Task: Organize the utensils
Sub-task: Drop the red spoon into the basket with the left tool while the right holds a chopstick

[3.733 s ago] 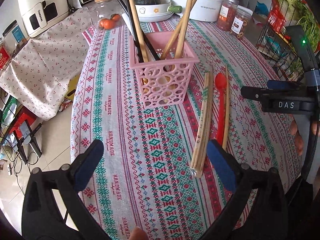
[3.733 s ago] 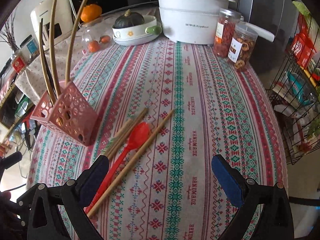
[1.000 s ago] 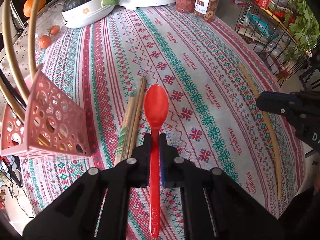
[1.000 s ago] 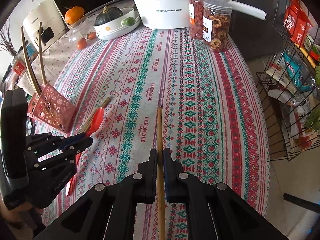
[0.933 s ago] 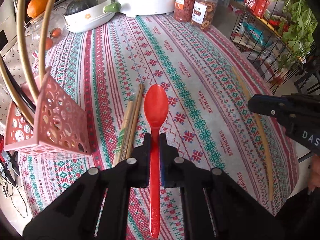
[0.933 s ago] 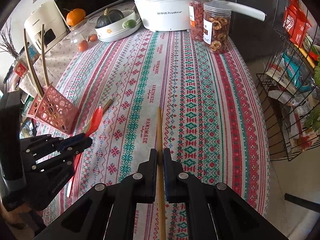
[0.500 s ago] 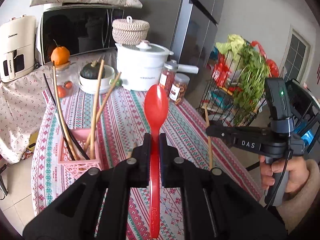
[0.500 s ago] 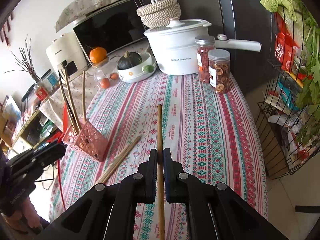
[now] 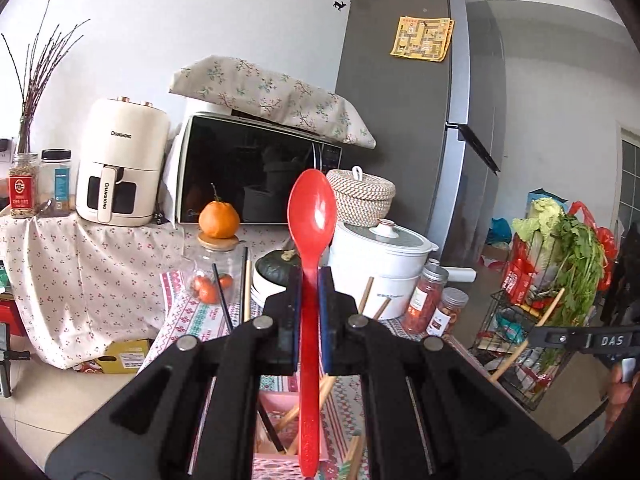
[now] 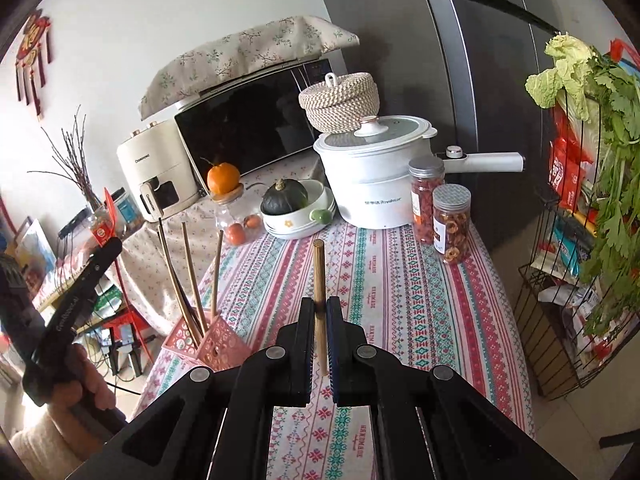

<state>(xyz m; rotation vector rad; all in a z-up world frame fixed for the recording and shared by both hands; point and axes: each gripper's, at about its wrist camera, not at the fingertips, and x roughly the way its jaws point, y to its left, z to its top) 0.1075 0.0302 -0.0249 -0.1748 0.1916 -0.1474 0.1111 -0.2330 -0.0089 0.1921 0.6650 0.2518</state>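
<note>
My left gripper [image 9: 309,280] is shut on the handle of a red plastic spoon [image 9: 312,208], held up in the air with its bowl pointing forward. Below it stands the pink perforated basket [image 9: 280,404] with several chopsticks [image 9: 246,284] in it. My right gripper [image 10: 320,312] is shut on one wooden chopstick [image 10: 319,268], lifted above the patterned tablecloth [image 10: 400,300]. The right wrist view shows the basket [image 10: 218,344] to the lower left, and the left gripper [image 10: 76,304] in a hand at the far left. The right gripper [image 9: 580,338] appears at the right edge of the left wrist view.
At the back of the table are a white electric pot [image 10: 372,184], two snack jars [image 10: 450,224], a bowl with a dark squash [image 10: 298,212] and a glass jar topped by an orange [image 10: 230,208]. A wire rack of vegetables [image 10: 580,240] stands right of the table.
Both grippers have risen off the table, carrying the spoon and the chopstick up. The left gripper has tipped from looking down at the cloth to nearly level, now above the basket.
</note>
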